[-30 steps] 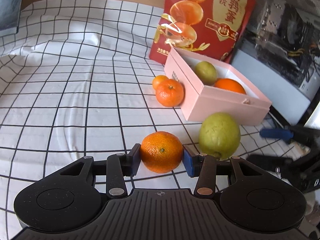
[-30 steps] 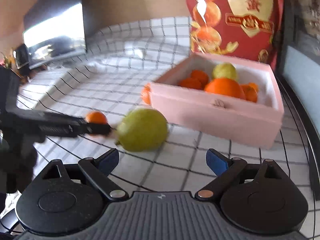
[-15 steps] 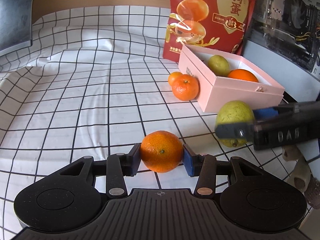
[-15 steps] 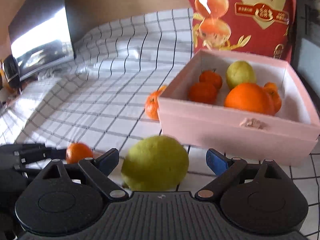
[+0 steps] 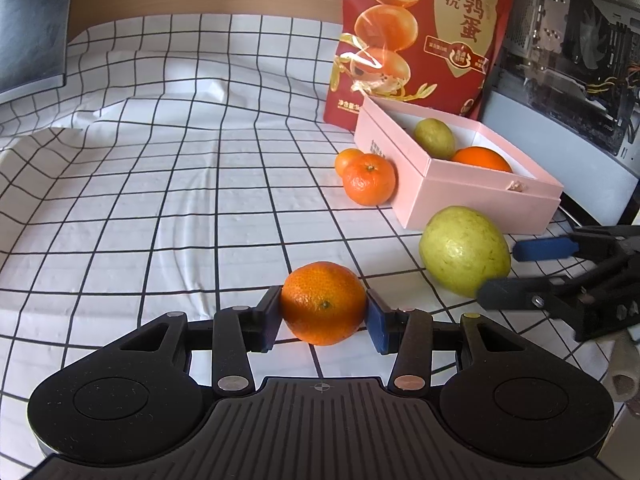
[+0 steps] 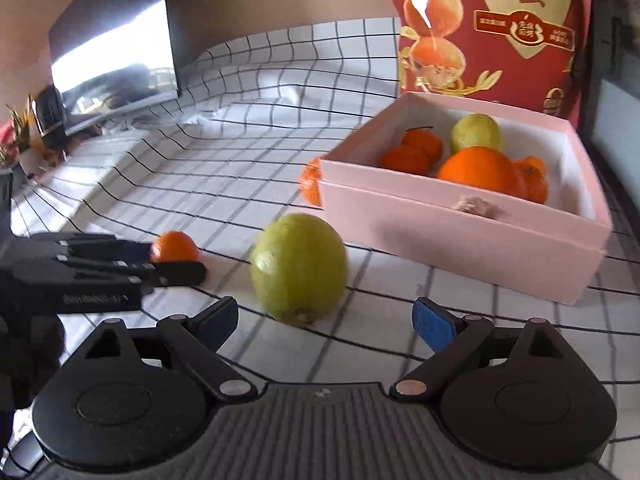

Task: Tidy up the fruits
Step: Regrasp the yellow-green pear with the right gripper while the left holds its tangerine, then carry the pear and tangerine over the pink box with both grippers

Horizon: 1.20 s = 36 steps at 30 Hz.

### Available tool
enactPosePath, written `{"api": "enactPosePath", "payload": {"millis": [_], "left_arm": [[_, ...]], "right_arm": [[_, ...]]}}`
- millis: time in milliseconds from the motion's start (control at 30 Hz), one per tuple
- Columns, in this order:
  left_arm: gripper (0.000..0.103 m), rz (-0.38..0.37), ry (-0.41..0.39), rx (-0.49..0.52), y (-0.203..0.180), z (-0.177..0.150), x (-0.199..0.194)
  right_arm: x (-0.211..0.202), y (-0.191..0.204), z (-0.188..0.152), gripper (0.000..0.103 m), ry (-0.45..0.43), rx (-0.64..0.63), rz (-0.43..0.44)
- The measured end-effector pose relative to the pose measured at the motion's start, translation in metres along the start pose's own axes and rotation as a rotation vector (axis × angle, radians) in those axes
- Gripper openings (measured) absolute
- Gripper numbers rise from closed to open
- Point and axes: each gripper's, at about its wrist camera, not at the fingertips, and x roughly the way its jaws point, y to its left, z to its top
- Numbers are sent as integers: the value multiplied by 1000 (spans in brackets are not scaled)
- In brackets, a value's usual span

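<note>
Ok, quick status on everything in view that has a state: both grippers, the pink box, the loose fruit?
Left gripper: shut on a mandarin.
Right gripper: open, jaws either side of the green fruit, not pressing it.
Green fruit: on the cloth, outside the box.
Pink box: open, partly filled with fruit.
Two mandarins: loose beside the box.

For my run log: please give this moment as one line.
left gripper: shut on mandarin | right gripper: open, at green fruit | pink box: part filled

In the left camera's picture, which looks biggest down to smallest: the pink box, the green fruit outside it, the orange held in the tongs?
1. pink box
2. green fruit
3. orange, slightly smaller than the green fruit though nearer the camera, so truly smaller.
</note>
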Motion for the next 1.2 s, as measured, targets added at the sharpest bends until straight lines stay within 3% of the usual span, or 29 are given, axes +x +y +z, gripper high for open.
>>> {"api": "enactPosePath", "payload": {"millis": [167,467,533,933,1200], "left_arm": [[49,-1,1,3,0,0,-1],[49,2,0,0,0,0,-1],[49,5,1,-1,-1,0,-1],[49,6,-6,7,-1,0,1],[49,-188,30,42,-32,8,17]], "right_arm": [[19,7,13,91,-25,16,1],[38,25,17,71,-15,-51,-18],[37,27,16,59,-19,-81,-54],[6,16,7,58,-7,-85,-56],[-23,-15,4,58,-22,-36,-133]]}}
